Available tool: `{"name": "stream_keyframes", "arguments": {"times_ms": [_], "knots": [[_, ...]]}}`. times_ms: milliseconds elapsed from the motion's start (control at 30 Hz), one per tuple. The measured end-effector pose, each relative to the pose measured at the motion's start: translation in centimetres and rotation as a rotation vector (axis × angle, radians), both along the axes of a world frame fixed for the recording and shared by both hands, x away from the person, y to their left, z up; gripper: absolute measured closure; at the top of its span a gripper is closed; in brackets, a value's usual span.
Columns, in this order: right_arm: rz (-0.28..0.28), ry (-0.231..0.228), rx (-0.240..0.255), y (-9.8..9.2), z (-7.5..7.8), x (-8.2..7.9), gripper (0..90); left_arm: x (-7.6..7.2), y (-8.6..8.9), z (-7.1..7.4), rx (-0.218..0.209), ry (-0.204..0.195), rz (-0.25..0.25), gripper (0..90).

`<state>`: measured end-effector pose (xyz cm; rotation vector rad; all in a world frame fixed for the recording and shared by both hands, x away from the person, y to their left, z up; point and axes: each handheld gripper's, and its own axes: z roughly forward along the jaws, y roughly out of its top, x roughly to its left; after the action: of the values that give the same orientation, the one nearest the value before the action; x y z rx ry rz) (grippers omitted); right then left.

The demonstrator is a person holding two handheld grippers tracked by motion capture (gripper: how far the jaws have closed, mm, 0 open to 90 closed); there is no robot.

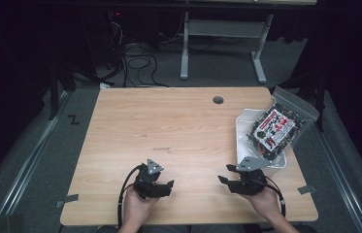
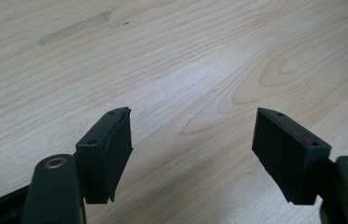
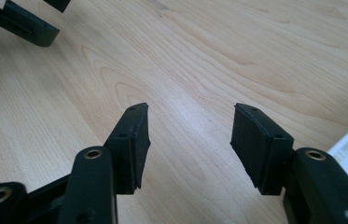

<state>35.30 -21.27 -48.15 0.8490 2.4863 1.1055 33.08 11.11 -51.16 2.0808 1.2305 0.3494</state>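
Clear plastic snack bag is lying tilted in what looks like a white tray, ahead and right of the right claw, which is gaping wide and empty, nearer than the equally open left claw.

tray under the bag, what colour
White tray, clearest in the high view.

Clear snack bag, dark contents, tilted in white tray, table's right edge.

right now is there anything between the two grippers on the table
No. In the high view only bare wooden table lies between the left gripper and the right gripper.
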Motion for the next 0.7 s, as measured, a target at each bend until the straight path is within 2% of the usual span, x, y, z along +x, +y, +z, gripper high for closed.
{"name": "stream_keyframes", "arguments": {"times_ms": [700], "knots": [[0.013, 0.037, -0.001, 1.8, -1.9, 0.6, 46.5, 0.1, -0.2, -0.2, 0.009, 0.015, -0.013, 28.7]]}}
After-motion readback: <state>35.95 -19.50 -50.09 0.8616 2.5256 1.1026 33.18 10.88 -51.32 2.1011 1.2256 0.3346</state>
